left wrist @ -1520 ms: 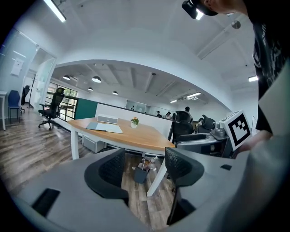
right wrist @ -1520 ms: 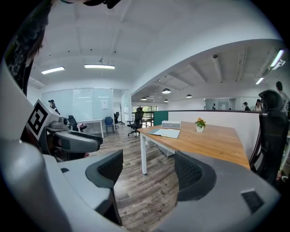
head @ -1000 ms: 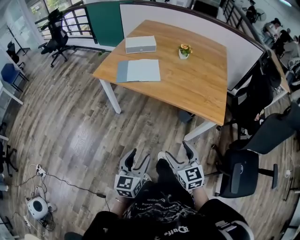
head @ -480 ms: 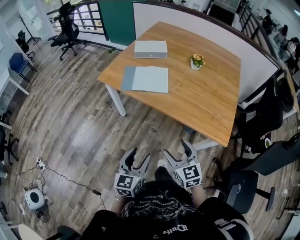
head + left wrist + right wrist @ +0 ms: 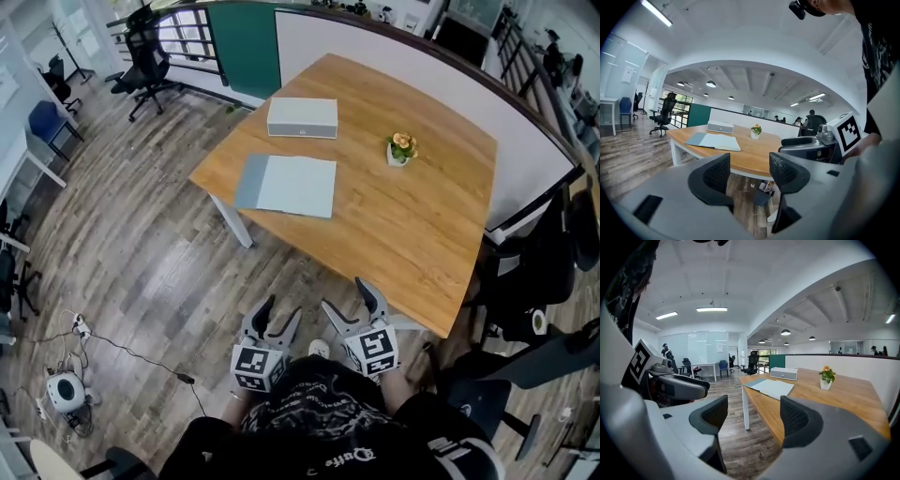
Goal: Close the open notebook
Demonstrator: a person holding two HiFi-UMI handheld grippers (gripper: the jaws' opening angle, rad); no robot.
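Note:
The open notebook [image 5: 287, 185] lies flat on the wooden table [image 5: 403, 234], near its left front edge, with pale pages and a grey-blue cover flap on its left. It also shows in the left gripper view as the notebook [image 5: 714, 140] and in the right gripper view as the notebook [image 5: 773, 387]. My left gripper [image 5: 277, 322] and right gripper [image 5: 348, 302] are held close to my body, over the floor, well short of the table. Both stand open with nothing between their jaws [image 5: 749, 174] [image 5: 753, 417].
A grey box [image 5: 302, 117] sits at the table's far left. A small flower pot [image 5: 401, 148] stands past the middle. Office chairs [image 5: 525, 281] crowd the table's right side. A white partition [image 5: 403, 56] runs behind. Cables and a small device [image 5: 64, 389] lie on the floor at left.
The table and notebook have come nearer and lower in the head view as I step towards them. Both grippers stay open at my waist.

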